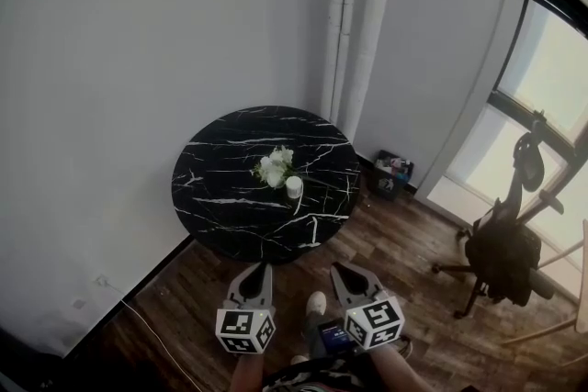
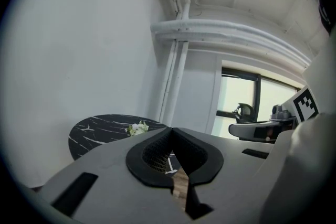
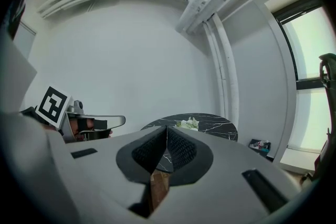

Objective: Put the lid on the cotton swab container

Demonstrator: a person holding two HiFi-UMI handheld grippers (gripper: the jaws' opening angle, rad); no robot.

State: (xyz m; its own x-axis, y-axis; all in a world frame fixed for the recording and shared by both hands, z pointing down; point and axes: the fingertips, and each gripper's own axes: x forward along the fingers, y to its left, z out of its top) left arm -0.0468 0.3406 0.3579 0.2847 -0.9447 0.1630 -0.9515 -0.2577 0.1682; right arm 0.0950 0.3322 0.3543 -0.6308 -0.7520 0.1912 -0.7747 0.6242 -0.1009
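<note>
The cotton swab container point(image 1: 293, 187) stands on the black table point(image 1: 220, 188), well apart from both grippers. The left gripper point(image 1: 263, 270) and the right gripper point(image 1: 339, 271) are closed and empty.

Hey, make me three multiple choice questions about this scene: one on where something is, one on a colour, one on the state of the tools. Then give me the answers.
1. Where are the white flowers?
A. on a wall shelf
B. on the round table
C. in a cardboard box

2. What colour is the table top?
A. plain white
B. wood brown
C. black with white veins

3. How do the left tool and the right tool stand?
A. both shut, nothing between the jaws
B. both wide open
C. each shut on a lid

Answers:
1 B: the head view shows the flowers near the table's middle, beside a small white container.
2 C: the top is dark with pale streaks across it.
3 A: in each gripper view the pads meet at the tips with nothing between them.
</note>
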